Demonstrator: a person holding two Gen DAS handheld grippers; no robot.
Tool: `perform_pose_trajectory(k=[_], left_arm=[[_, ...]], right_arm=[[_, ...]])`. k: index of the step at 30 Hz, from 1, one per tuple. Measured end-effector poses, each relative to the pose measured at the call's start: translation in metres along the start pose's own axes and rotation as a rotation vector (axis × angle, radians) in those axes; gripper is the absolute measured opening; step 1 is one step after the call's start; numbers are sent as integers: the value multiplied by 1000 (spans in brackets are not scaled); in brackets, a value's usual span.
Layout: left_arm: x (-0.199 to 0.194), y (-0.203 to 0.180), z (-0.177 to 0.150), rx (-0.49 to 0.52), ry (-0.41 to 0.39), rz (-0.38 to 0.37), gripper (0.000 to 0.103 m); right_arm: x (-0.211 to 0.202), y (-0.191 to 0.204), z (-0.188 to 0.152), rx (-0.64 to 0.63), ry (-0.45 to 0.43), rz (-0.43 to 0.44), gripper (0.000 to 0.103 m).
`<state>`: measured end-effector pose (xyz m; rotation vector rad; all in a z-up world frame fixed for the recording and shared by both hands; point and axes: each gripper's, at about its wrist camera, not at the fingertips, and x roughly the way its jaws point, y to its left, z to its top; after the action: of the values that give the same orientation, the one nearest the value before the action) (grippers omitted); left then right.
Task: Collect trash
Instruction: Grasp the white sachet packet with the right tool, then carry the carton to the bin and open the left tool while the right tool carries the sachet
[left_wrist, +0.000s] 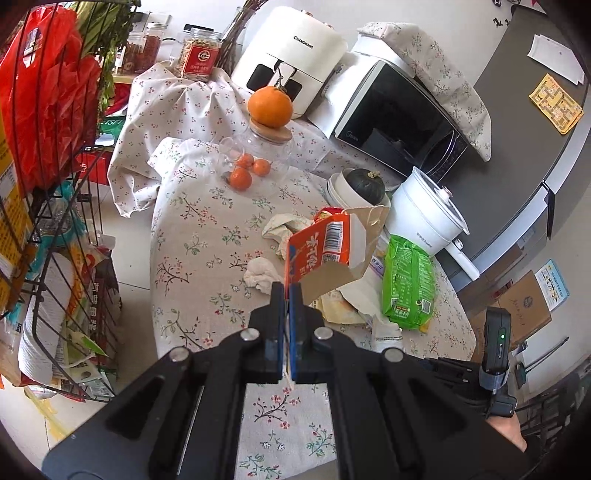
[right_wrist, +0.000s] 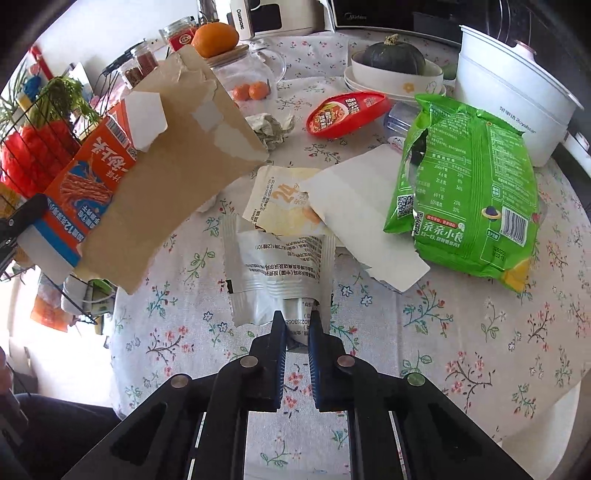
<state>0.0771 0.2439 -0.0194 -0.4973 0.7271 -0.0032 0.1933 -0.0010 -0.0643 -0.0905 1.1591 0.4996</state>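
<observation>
My left gripper (left_wrist: 287, 287) is shut on a torn orange cardboard box (left_wrist: 325, 251) and holds it up above the flowered table (left_wrist: 199, 236). The same box shows at the left of the right wrist view (right_wrist: 110, 192), with the left gripper's tip at its edge. My right gripper (right_wrist: 297, 317) is shut on a silver-white wrapper (right_wrist: 277, 273) lying on the table (right_wrist: 461, 332). Other trash lies near: a green snack bag (right_wrist: 472, 184), a yellow-white packet (right_wrist: 280, 199), a white torn card (right_wrist: 365, 218), a red packet (right_wrist: 347, 114), crumpled paper (right_wrist: 269, 129) and a crumpled tissue (left_wrist: 262, 275).
A wire rack (left_wrist: 55, 221) with bags and paper rolls stands left of the table. At the back are a glass jar with oranges (left_wrist: 255, 162), a bowl with a green squash (right_wrist: 395, 62), a white electric pot (right_wrist: 517, 96), a microwave (left_wrist: 402, 122) and an air fryer (left_wrist: 291, 55).
</observation>
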Motion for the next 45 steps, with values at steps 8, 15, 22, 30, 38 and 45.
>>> perform_pose_trajectory(k=[8, 15, 22, 30, 38, 45], left_arm=[[13, -47, -11, 74, 42, -69, 3], [25, -103, -31, 173, 93, -139, 3], [38, -155, -51, 253, 137, -199, 3], [56, -216, -80, 336, 192, -264, 3], [79, -276, -120, 429, 259, -304, 3], [103, -324, -163, 508, 324, -320, 3]], right_arm=[[-44, -46, -19, 85, -44, -48, 11], [-72, -97, -40, 173, -70, -100, 11], [-102, -143, -69, 255, -86, -145, 11], [-132, -200, -116, 361, -86, -203, 11], [-156, -258, -171, 491, -71, -261, 11], [-165, -294, -213, 578, -42, -296, 12]])
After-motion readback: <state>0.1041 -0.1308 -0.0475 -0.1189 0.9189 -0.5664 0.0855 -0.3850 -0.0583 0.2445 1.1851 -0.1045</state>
